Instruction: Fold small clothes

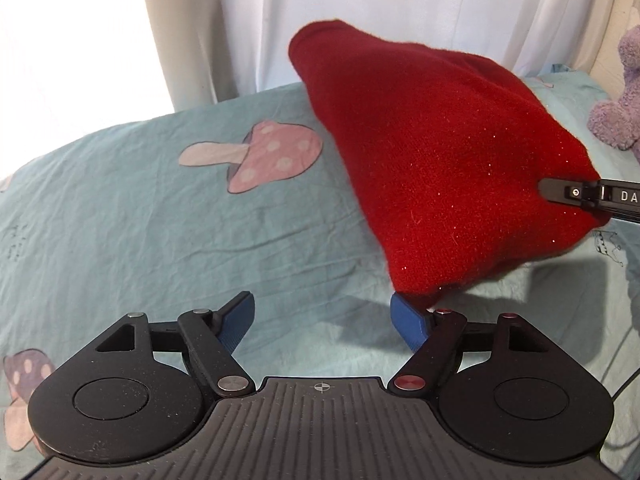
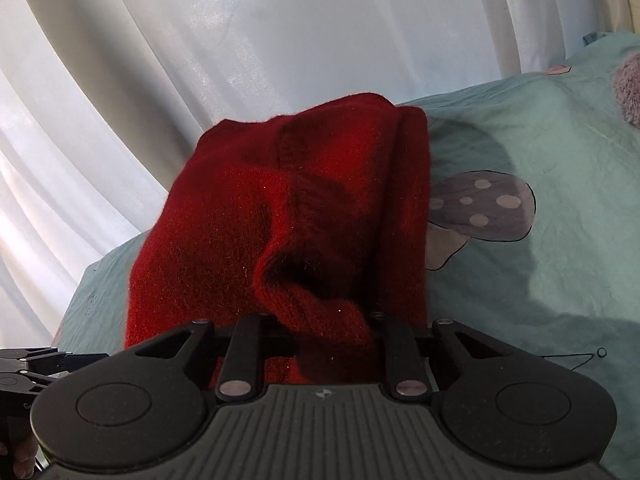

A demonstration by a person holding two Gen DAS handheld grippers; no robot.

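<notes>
the bed (image 1: pixel 160 232), largest in both views, is covered by a wrinkled pale teal sheet printed with pink and grey mushrooms, and white curtains (image 2: pixel 280 40) hang behind it at 12 o'clock. the red knit garment (image 1: pixel 440 160) is lifted above the sheet; in the left wrist view it fills the 1 to 3 o'clock area, hanging as a doubled, bunched mass with a shadow on the sheet beneath it. in the right wrist view the same red knit garment (image 2: pixel 280 220) rises from the centre toward 12 o'clock, with a rolled hem or cuff opening near the middle. a purple plush toy (image 1: pixel 620 96) sits on the bed at 3 o'clock in the left wrist view. the right gripper (image 2: pixel 320 332) is clenched on the garment's lower edge, its fingertips buried in the red knit; it also appears at 3 o'clock in the left wrist view, pinching the cloth's side. the left gripper (image 1: pixel 326 318) is released, its blue pads (image 1: pixel 238 320) spread wide, and the garment's lowest corner hangs over the right-hand pad at 5 o'clock, whether touching cannot be told.
</notes>
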